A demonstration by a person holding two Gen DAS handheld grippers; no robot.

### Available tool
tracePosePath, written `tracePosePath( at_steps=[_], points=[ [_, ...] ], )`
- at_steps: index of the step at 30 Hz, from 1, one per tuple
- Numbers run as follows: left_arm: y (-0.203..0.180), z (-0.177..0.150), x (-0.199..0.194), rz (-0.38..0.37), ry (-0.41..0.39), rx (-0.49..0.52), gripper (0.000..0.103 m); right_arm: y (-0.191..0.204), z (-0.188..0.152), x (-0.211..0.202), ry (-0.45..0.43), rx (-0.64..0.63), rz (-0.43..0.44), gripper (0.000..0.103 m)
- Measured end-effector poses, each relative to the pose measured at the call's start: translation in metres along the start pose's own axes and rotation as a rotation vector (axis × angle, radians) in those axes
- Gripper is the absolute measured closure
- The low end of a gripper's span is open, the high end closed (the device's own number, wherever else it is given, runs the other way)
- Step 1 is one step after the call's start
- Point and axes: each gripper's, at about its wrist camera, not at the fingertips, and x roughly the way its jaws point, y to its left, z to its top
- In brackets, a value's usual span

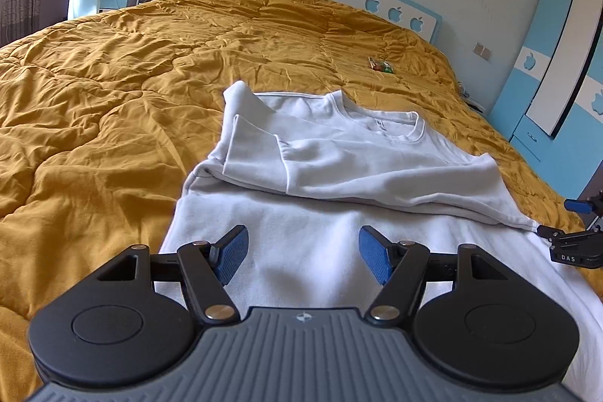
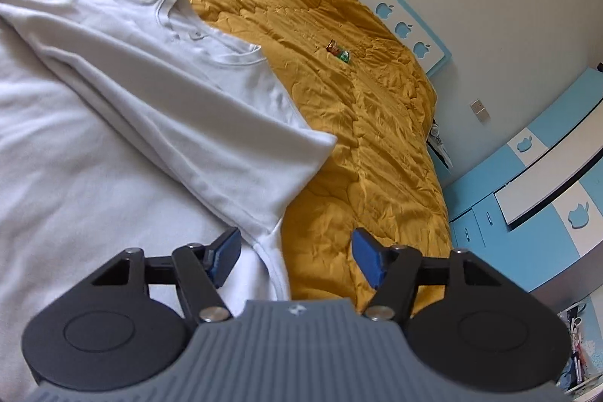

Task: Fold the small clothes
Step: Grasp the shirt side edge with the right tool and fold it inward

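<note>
We see a white t-shirt [image 1: 339, 153] lying flat on the mustard quilt [image 1: 113, 93] that covers the bed; collar end toward the blue-and-white headboard [image 1: 395, 6], hem end nearest us; both sleeves are folded inward across the chest, the one on the left of the left wrist view lying on top as a neat rectangle, the other side's fold running diagonally toward the lower right.

Left gripper [image 1: 303, 257]: jaws apart, nothing between them; it hangs above the lower body of the shirt, blue pads [image 1: 233, 253] clear of the cloth as far as we can tell.

Right gripper [image 2: 294, 257]: jaws apart, nothing clamped; no earlier picture to compare, so we only report the gap; it sits at the shirt's right edge, left pad [image 2: 226, 257] over white fabric, the other pad over bare quilt; the shirt's side seam runs between them. In the left wrist view it shows at the far right edge [image 1: 576, 236], just beside the folded corner of the shirt.

A small red-and-green wrapper [image 1: 381, 64] lies on the quilt well beyond the collar, apart from the shirt; a blue wardrobe [image 2: 546, 168] with apple cut-outs stands right of the bed.
</note>
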Motion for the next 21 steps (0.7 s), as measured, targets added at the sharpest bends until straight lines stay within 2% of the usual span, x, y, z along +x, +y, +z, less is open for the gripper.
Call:
tracePosePath(
  at_steps=[4, 5, 7, 8, 9, 10, 13, 15, 17, 21],
  points=[
    [-0.006, -0.007, 0.011, 0.011, 0.030, 0.041, 0.024, 0.013, -0.009, 0.026, -0.009, -0.110, 0.002, 0.046],
    [-0.005, -0.007, 0.012, 0.012, 0.036, 0.036, 0.024, 0.015, -0.010, 0.031, -0.021, -0.135, -0.002, 0.054],
    [-0.002, -0.009, 0.015, 0.006, 0.044, 0.022, 0.024, 0.023, -0.009, 0.044, -0.037, -0.182, -0.035, 0.064],
    [-0.001, -0.010, 0.015, 0.005, 0.046, 0.017, 0.024, 0.024, -0.009, 0.050, -0.041, -0.191, -0.041, 0.078],
    [-0.001, -0.010, 0.016, 0.003, 0.047, 0.014, 0.024, 0.025, -0.010, 0.054, -0.042, -0.192, -0.040, 0.096],
    [0.000, -0.011, 0.015, 0.002, 0.045, 0.013, 0.024, 0.026, -0.012, 0.059, -0.037, -0.194, -0.044, 0.101],
    [0.000, -0.010, 0.016, 0.001, 0.044, 0.014, 0.024, 0.028, -0.019, 0.059, -0.080, -0.175, -0.110, 0.101],
    [0.000, -0.011, 0.017, 0.000, 0.046, 0.015, 0.024, 0.020, -0.022, 0.057, -0.077, -0.102, -0.132, 0.102],
    [0.000, -0.011, 0.016, -0.003, 0.048, 0.013, 0.024, 0.008, -0.026, 0.056, -0.048, -0.001, -0.130, 0.102],
    [0.003, -0.011, 0.017, -0.014, 0.048, 0.001, 0.024, 0.006, -0.029, 0.058, -0.020, 0.052, -0.124, 0.103]
  ],
)
